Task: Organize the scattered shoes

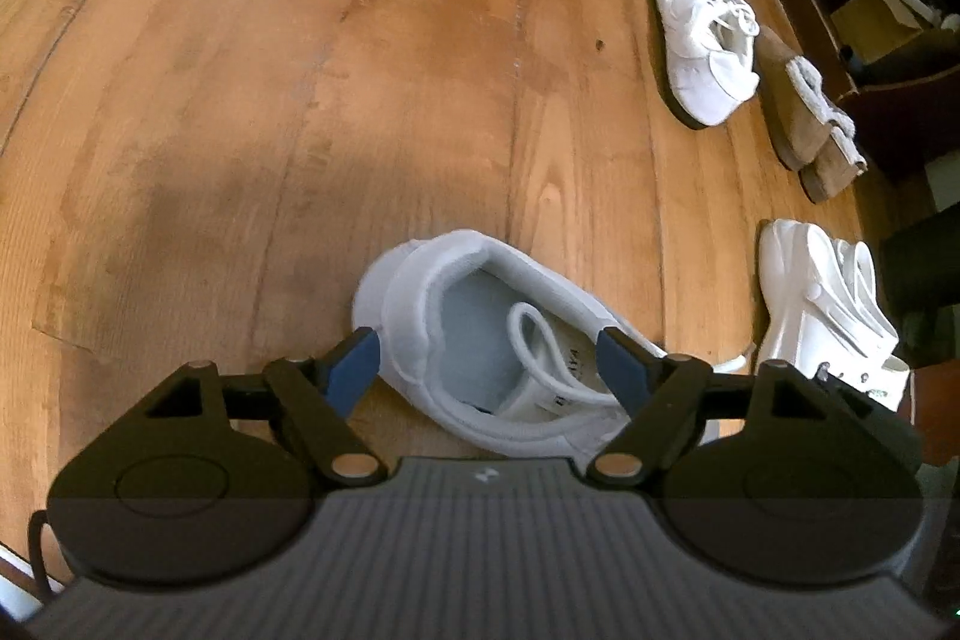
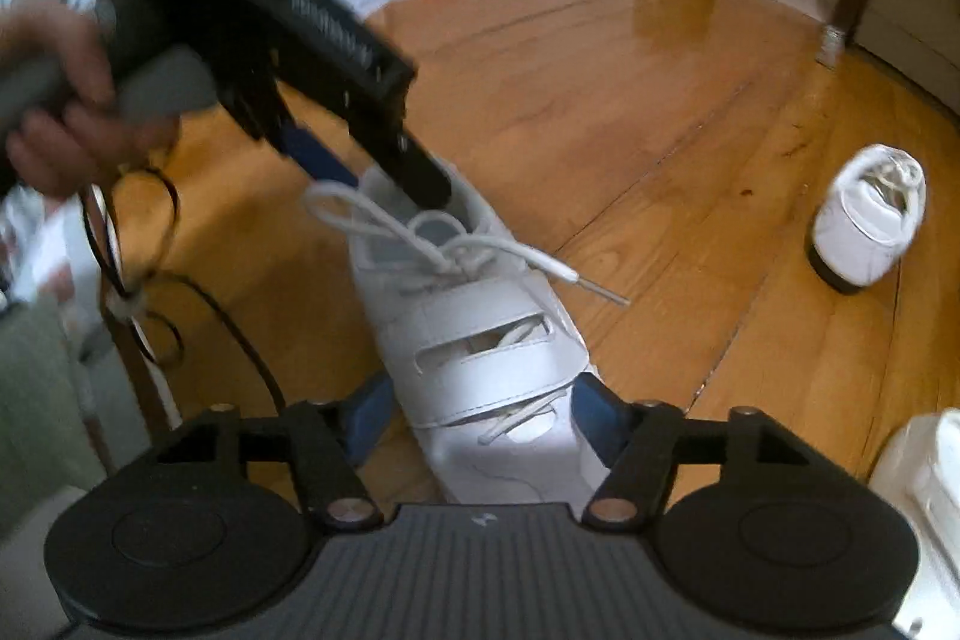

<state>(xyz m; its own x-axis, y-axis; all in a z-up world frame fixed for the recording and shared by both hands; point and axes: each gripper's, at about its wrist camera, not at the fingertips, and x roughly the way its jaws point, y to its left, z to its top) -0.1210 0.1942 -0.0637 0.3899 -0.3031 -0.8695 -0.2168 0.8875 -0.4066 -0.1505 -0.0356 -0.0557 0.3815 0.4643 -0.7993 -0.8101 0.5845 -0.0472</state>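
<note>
A white sneaker (image 1: 480, 340) lies on the wooden floor (image 1: 300, 100) at near centre. The left claw (image 1: 489, 364) is spread wide at its heel end, one blue pad outside the heel, the other over the opening; whether either touches cannot be told. The right claw (image 2: 480, 412) is spread about the toe (image 2: 510, 436), pads just beside its sides, with no clear grip.

The left view shows four more shoes at right: one white sneaker (image 1: 702, 40) far off, two brown fur-lined boots (image 1: 804, 112) just beside it, and one chunky white shoe (image 1: 822, 292) nearer. A hand (image 2: 66, 100) holds the left tool.
</note>
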